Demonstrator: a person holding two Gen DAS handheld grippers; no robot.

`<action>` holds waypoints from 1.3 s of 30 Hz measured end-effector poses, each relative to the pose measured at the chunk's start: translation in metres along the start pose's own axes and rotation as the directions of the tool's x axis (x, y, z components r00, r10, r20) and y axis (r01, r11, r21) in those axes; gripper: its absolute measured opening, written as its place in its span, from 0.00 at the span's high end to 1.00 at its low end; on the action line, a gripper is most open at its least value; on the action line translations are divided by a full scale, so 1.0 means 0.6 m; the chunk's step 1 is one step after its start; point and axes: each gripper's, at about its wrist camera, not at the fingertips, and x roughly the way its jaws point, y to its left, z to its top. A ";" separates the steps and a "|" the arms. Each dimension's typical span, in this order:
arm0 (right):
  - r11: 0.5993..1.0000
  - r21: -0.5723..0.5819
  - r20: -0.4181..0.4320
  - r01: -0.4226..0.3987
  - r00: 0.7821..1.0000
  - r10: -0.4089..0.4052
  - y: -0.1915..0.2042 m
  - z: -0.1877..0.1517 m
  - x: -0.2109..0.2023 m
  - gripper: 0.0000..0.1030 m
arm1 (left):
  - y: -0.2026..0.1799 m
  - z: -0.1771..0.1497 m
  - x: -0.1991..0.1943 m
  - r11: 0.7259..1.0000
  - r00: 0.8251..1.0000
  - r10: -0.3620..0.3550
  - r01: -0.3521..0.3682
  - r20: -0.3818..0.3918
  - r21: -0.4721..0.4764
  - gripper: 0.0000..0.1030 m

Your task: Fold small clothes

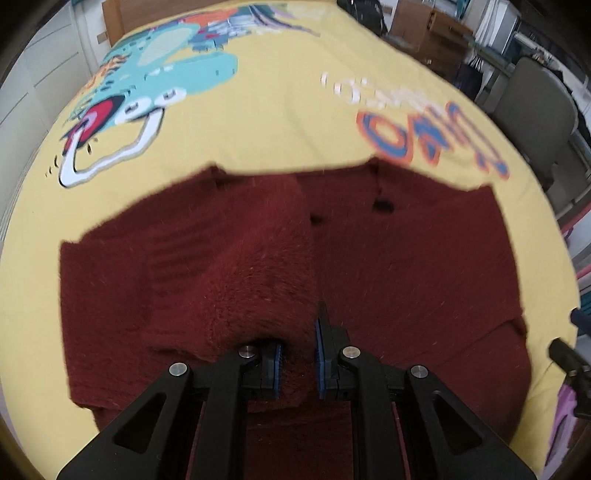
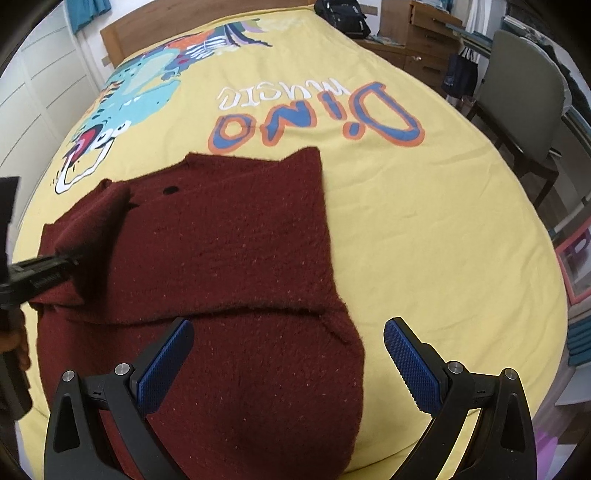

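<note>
A dark red knitted sweater (image 1: pixel 406 266) lies on the yellow bed sheet (image 1: pixel 277 122). My left gripper (image 1: pixel 298 363) is shut on a fold of the sweater's left side, likely a sleeve, and holds it raised over the body. In the right wrist view the sweater (image 2: pixel 236 251) fills the middle, with its right part folded over in a straight edge. My right gripper (image 2: pixel 288 354) is open and empty just above the sweater's near part. The left gripper (image 2: pixel 44 271) shows there at the left edge, gripping the red fabric.
The sheet (image 2: pixel 424 229) carries a dinosaur print (image 2: pixel 136 99) and "Dino music" lettering (image 2: pixel 317 118). A grey chair (image 2: pixel 524 107), a wooden dresser (image 2: pixel 424 40) and a black bag (image 2: pixel 343 18) stand beyond the bed's right side. White wardrobe doors (image 2: pixel 40 92) are at left.
</note>
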 end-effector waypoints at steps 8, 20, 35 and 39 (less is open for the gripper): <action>1.000 -0.011 -0.015 0.001 1.000 -0.001 0.007 -0.007 0.010 0.00 | 0.014 -0.026 0.036 1.000 0.998 0.005 -0.005 -0.056 0.004 0.76; 1.000 -0.017 -0.024 -0.003 1.000 0.003 0.014 -0.014 0.009 0.00 | 0.035 -0.033 0.018 1.000 0.994 0.021 -0.023 -0.107 -0.017 0.12; 0.998 -0.059 -0.055 -0.014 0.998 0.011 0.058 -0.024 0.028 0.00 | 0.263 -0.151 -0.043 0.976 0.989 0.098 -0.117 -0.113 -0.184 0.01; 0.996 -0.089 -0.064 -0.011 0.998 0.006 0.078 -0.024 0.034 0.00 | 0.306 -0.163 -0.030 0.968 0.988 0.105 -0.127 -0.110 -0.216 0.09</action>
